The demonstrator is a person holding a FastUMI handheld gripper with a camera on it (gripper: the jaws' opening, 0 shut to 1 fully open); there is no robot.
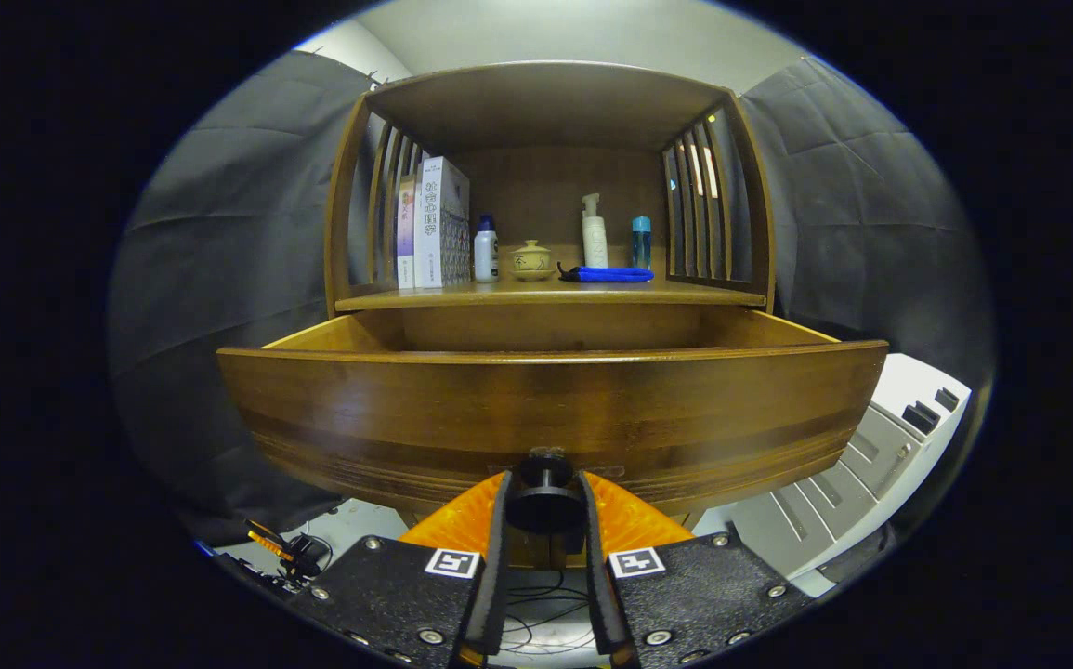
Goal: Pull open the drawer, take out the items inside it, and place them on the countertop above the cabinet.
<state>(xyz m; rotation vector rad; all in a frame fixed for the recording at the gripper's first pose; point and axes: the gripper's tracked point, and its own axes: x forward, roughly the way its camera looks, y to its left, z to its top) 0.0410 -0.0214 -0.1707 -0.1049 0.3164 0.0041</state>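
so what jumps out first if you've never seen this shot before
The wooden drawer front looms widest, pulled well out of the cabinet, with the claw shut on its dark round knob. Beyond it, the countertop above carries upright books, small bottles and a blue pouch lying flat in front of the pump bottle.

Brown wooden drawer (pixel 550 409) — pulled open, dark round knob (pixel 545 492) pinched between tongs (pixel 545 506)
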